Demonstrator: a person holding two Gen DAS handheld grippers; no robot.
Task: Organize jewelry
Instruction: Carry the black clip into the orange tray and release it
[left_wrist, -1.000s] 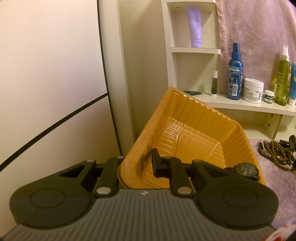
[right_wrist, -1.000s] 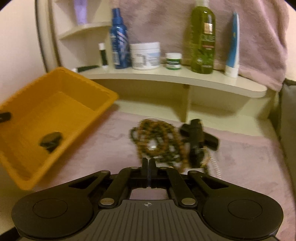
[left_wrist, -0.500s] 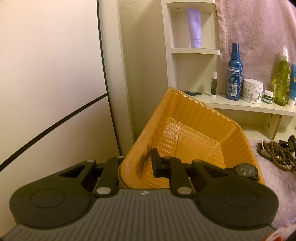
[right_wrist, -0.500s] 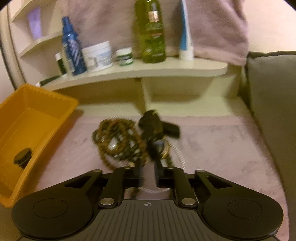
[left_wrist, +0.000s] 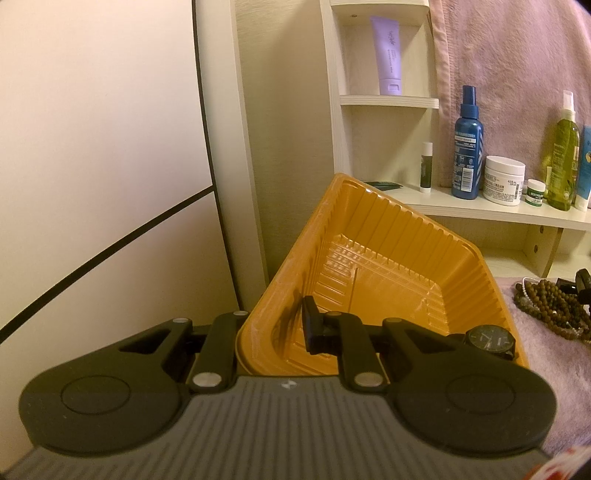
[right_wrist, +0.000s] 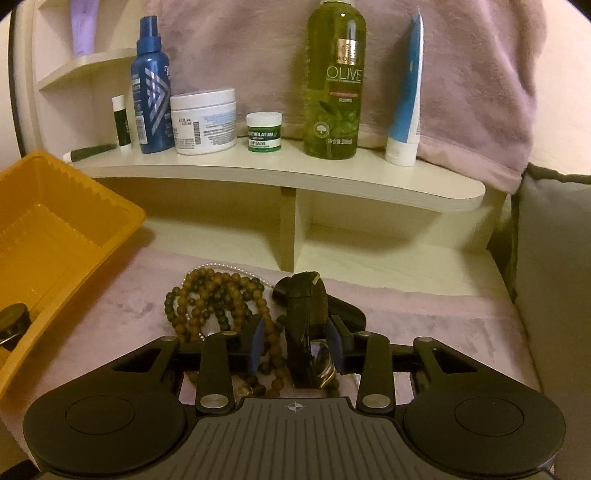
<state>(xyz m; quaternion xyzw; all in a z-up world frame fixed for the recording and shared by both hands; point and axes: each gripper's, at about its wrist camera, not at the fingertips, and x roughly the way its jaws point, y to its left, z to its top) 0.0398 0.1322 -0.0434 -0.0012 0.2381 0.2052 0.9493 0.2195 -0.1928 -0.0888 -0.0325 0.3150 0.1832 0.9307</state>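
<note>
My left gripper (left_wrist: 273, 328) is shut on the near wall of the orange plastic tray (left_wrist: 388, 236), one finger inside and one outside. A black watch (left_wrist: 489, 339) lies in the tray's near right corner. On the pink cloth to the tray's right is a heap of brown bead strands (right_wrist: 218, 295) with a thin pearl strand (right_wrist: 221, 266) behind it. My right gripper (right_wrist: 295, 345) is low over this heap. Its jaws are closing, and a second black watch (right_wrist: 306, 310) and a few beads lie between its spread pads.
A cream shelf (right_wrist: 332, 177) behind the cloth carries a blue spray bottle (right_wrist: 151, 88), a white jar (right_wrist: 205, 122), a small green pot (right_wrist: 264, 131), an olive bottle (right_wrist: 336, 81) and a blue tube (right_wrist: 406, 96). A grey cushion (right_wrist: 554, 277) borders the right.
My right gripper swung right from the tray side to the jewelry heap and came down over the second watch; its jaws went from shut to spread apart. The left gripper and tray stayed still.
</note>
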